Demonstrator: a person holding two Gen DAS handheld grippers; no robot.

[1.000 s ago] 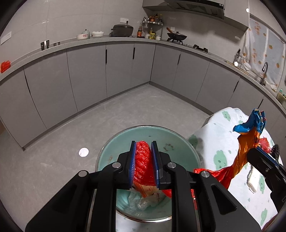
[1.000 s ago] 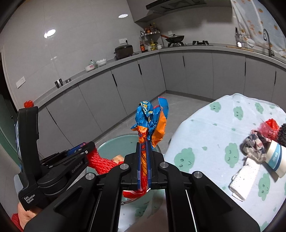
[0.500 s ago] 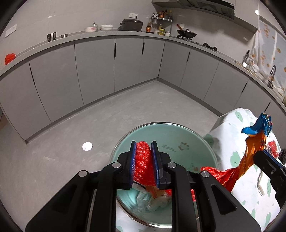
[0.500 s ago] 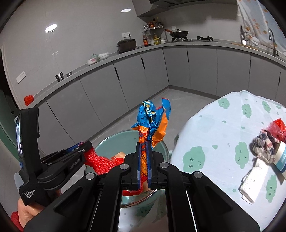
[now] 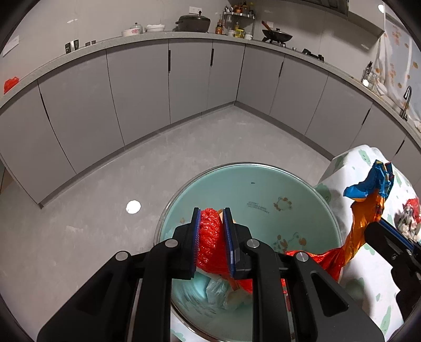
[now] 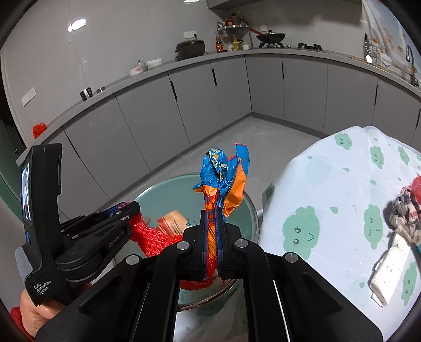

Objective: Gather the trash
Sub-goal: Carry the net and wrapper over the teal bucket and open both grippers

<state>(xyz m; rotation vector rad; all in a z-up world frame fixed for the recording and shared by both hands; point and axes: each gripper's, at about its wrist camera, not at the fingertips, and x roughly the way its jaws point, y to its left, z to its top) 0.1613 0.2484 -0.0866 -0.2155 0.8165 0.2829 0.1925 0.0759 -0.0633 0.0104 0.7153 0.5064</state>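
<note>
grey cabinets (image 5: 136, 97) wrap round the kitchen behind both tools, under one long counter (image 6: 184, 61). the left gripper (image 5: 211, 236) is clamped on a bunch of red mesh netting (image 5: 210, 231), pads pressed into it from both sides, right above the mouth of the bin. the right gripper (image 6: 210, 236) is pinched tight on an orange and blue snack wrapper (image 6: 223, 179), whose crumpled top stands up past the fingertips while its red lower end hangs over the bin's rim, toward the netting.

below them sits a round pale-green bin (image 5: 263, 184) with a metal rim; inside lie a whitish crumpled bag (image 5: 218, 289) and a small tan packet (image 6: 172, 221), low against the wall. most of the bin's far inner wall is bare.

the bin stands on the grey floor (image 5: 105, 197) just beside the edge of a table (image 6: 329, 184) under a white cloth with green cloud prints. open floor runs from the bin out to the cabinets, with one small white spot (image 5: 133, 206) on it. on the cloth, well apart from the bin, lie a white sponge-like block (image 6: 389, 265), a plaid rag (image 6: 402, 213) and something red (image 6: 417, 184) at the frame's edge. a dark pot (image 5: 194, 22) and a wok (image 5: 277, 34) sit on the counter.
</note>
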